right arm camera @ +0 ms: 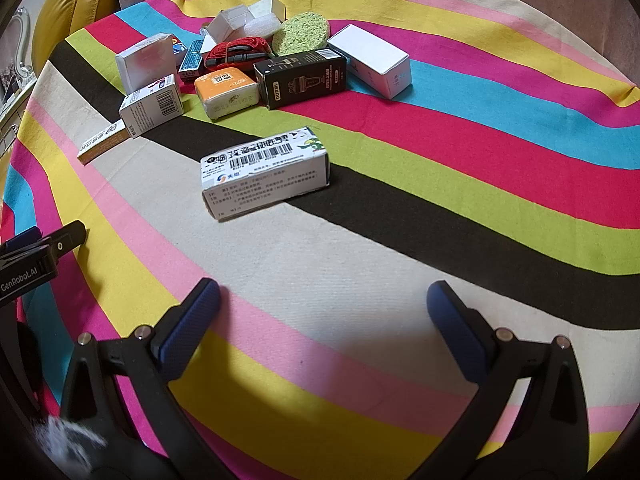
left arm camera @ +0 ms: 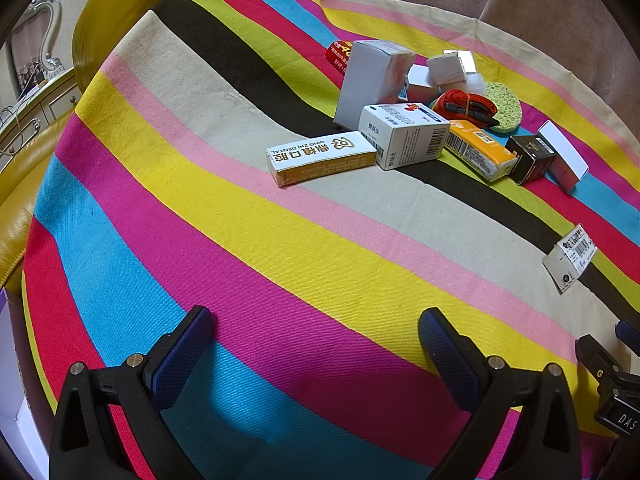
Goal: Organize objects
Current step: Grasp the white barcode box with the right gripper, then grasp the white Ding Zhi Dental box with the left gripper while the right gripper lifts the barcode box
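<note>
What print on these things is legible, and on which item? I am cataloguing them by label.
"DING ZHI DENTAL": yellow-and-white box.
"DORMI": black box.
"GenRobot.AI": left gripper.
"DAS", cut off at the frame edge: right gripper.
Barcoded white box and orange pack: print too small to read.

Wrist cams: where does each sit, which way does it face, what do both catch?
Left wrist: on the left tongs, angled down over the striped cloth, facing the box pile; own open fingers show, right tongs at the right edge.
Right wrist: on the right tongs, angled down, facing the white barcode box; own open fingers show, left tongs at the left edge.
Shared: the cloth, barcode box, green sponge, black box, orange pack.
</note>
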Demonstrator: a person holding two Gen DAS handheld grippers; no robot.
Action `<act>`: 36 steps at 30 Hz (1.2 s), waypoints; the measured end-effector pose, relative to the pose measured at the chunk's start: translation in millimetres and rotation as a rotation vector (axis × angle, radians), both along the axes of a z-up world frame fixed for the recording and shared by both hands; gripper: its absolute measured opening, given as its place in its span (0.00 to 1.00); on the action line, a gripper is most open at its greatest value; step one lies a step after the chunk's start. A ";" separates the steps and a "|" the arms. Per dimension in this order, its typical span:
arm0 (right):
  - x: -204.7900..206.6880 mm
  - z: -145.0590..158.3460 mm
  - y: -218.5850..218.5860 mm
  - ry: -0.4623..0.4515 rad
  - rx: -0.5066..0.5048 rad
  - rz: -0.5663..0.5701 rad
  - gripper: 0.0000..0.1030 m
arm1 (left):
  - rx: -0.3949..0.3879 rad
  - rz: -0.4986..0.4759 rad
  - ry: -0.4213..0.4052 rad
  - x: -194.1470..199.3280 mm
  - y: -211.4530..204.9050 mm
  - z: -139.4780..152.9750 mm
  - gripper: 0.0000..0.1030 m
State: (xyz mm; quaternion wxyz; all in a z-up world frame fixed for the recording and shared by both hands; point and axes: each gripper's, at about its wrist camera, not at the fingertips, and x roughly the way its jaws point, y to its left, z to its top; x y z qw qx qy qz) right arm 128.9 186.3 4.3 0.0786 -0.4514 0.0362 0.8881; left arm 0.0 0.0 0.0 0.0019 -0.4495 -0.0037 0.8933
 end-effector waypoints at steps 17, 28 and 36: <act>-8.7 3.4 0.0 -0.072 -0.038 -0.065 1.00 | 0.007 -0.004 0.001 1.9 -2.9 -0.3 1.00; -70.8 10.4 -1.5 -0.016 -0.277 -0.431 1.00 | 0.008 -0.006 0.001 1.3 -3.2 -0.4 1.00; -98.3 5.6 -30.5 -0.062 -0.016 -0.338 0.75 | 0.007 -0.006 0.001 1.2 -2.9 -0.4 1.00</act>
